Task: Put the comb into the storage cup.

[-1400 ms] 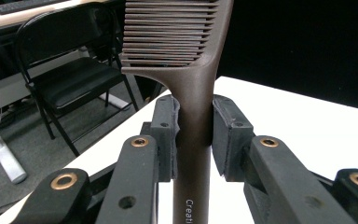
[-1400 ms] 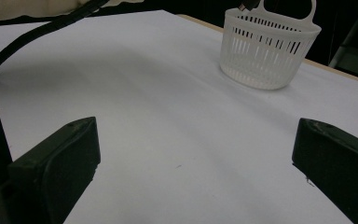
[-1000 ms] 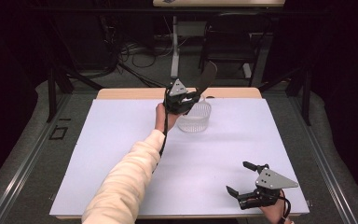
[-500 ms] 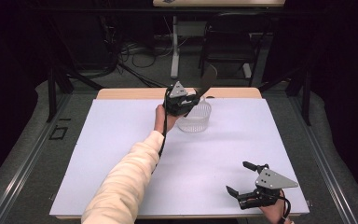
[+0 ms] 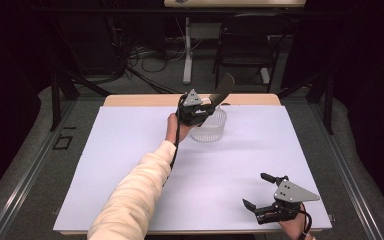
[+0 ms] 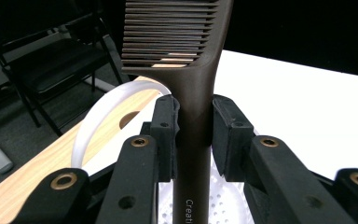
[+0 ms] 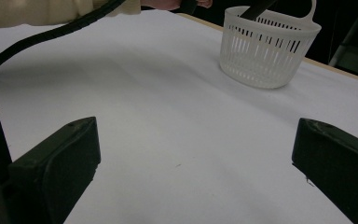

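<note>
A dark brown comb point(image 6: 191, 70) stands between the jaws of my left gripper point(image 6: 193, 126), which is shut on its handle. The comb's toothed end point(image 5: 224, 86) sticks up and to the right above a small white perforated basket point(image 5: 210, 127) at the far middle of the table, and the handle's lower end reaches down into the basket point(image 6: 214, 205). My left gripper point(image 5: 205, 111) hovers at the basket's left rim. Near the front right edge my right gripper point(image 5: 256, 192) rests open, its jaws wide apart with nothing between them. The basket point(image 7: 268, 46) is far ahead of it.
A white sheet point(image 5: 130, 165) covers the wooden table point(image 5: 135, 100), whose bare strip runs along the far edge. A cable point(image 7: 51, 32) trails from the left gripper along the sleeve. Chairs and table legs stand on the dark floor beyond.
</note>
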`<state>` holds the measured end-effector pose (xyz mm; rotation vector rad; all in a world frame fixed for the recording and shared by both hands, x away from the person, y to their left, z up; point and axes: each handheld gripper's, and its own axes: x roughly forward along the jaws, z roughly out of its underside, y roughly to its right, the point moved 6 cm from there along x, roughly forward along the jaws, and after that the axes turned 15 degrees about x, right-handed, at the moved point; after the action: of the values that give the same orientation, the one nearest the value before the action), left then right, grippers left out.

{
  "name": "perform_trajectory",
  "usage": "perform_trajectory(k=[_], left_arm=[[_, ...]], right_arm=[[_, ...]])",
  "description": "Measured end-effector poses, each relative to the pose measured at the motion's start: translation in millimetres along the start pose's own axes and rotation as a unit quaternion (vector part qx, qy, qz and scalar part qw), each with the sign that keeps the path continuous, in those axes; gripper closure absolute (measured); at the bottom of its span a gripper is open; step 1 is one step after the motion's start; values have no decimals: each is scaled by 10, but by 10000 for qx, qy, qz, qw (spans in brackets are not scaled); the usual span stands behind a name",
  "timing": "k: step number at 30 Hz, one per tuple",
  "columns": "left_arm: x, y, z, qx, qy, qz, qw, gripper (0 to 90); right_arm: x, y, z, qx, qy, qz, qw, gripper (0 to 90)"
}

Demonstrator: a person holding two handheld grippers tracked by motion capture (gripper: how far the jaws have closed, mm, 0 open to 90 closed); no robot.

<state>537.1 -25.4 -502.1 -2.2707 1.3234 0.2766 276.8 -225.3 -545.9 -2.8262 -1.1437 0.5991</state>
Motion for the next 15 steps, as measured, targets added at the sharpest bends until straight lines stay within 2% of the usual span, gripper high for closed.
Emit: perform_trajectory(k=[15], left_arm=[[58, 20, 56, 59, -196, 148, 9997, 722]], right_arm=[[3, 1, -1, -23, 9, -6, 10000, 4]])
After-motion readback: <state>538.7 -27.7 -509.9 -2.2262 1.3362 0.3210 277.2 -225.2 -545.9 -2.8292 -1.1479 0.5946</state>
